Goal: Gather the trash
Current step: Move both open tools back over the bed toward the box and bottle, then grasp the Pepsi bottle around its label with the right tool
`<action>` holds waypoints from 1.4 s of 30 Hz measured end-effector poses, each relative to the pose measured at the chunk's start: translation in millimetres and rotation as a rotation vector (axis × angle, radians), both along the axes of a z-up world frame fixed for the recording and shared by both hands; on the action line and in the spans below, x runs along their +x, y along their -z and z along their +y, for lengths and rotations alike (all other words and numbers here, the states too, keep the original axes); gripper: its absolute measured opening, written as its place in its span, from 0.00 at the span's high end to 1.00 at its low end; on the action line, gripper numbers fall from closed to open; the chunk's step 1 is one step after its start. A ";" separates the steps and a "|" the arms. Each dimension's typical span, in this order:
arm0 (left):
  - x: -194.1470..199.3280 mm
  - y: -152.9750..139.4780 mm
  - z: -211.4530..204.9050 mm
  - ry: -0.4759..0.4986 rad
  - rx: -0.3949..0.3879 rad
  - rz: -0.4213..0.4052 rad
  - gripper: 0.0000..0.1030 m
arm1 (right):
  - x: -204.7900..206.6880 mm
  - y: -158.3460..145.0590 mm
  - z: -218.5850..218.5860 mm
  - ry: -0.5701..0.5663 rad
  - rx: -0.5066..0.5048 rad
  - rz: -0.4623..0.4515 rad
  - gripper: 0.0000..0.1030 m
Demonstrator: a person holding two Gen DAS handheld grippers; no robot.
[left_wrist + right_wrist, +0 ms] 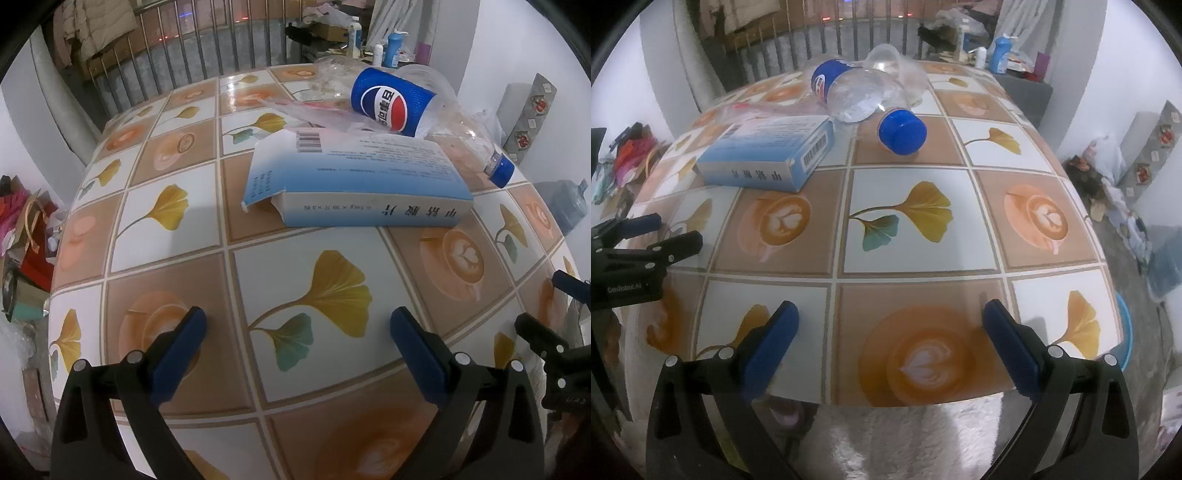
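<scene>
A light-blue cardboard box (354,181) (768,151) lies flat on the patterned table (184,266) (908,221), one end flap open. Behind it lies an empty clear Pepsi bottle (391,103) (860,96) with a blue label and a blue cap (501,170) (902,130). A clear plastic cup (894,62) and a crumpled clear wrapper (314,110) lie with them. My left gripper (297,330) hovers open over the table, short of the box. My right gripper (890,328) stands open at the table's near edge. Each gripper shows at the side of the other's view.
A metal railing (207,48) runs behind the table. Bottles and clutter (384,44) sit on a shelf at the back. A large water jug (567,205) stands on the floor to the right, and bags (26,221) are piled to the left. A blue basin rim (1124,332) shows beside the table.
</scene>
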State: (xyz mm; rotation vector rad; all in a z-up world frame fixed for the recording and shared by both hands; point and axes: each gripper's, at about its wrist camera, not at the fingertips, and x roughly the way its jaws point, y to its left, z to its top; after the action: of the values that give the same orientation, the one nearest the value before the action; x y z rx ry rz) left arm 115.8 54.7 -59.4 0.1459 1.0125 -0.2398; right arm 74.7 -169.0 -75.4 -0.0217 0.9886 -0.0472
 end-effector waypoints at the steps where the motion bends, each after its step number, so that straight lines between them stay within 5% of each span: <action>1: 0.2 0.1 0.0 0.001 0.000 0.001 0.05 | -0.3 0.0 -0.4 -0.007 0.000 -0.003 0.07; 26: -3.1 2.2 2.1 0.028 -0.013 -0.066 0.04 | -3.7 -1.5 -2.9 -0.009 0.008 -0.045 0.07; 29: -2.2 2.3 2.2 0.031 -0.013 -0.064 0.04 | -4.7 -4.2 -8.0 -0.022 0.050 -0.043 0.07; 36: -6.5 3.0 4.7 0.055 -0.026 -0.095 0.04 | -3.1 -17.8 -38.3 -0.014 0.322 -0.034 0.08; 42: -18.6 2.0 10.9 0.119 -0.079 -0.146 0.04 | 1.0 -38.3 -41.6 -0.044 0.382 -0.085 0.13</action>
State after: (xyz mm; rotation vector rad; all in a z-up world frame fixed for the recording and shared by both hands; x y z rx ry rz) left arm 97.2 65.6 -61.4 0.1498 0.8488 -0.3715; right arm 75.7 -210.7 -37.1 0.3068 0.8986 0.1807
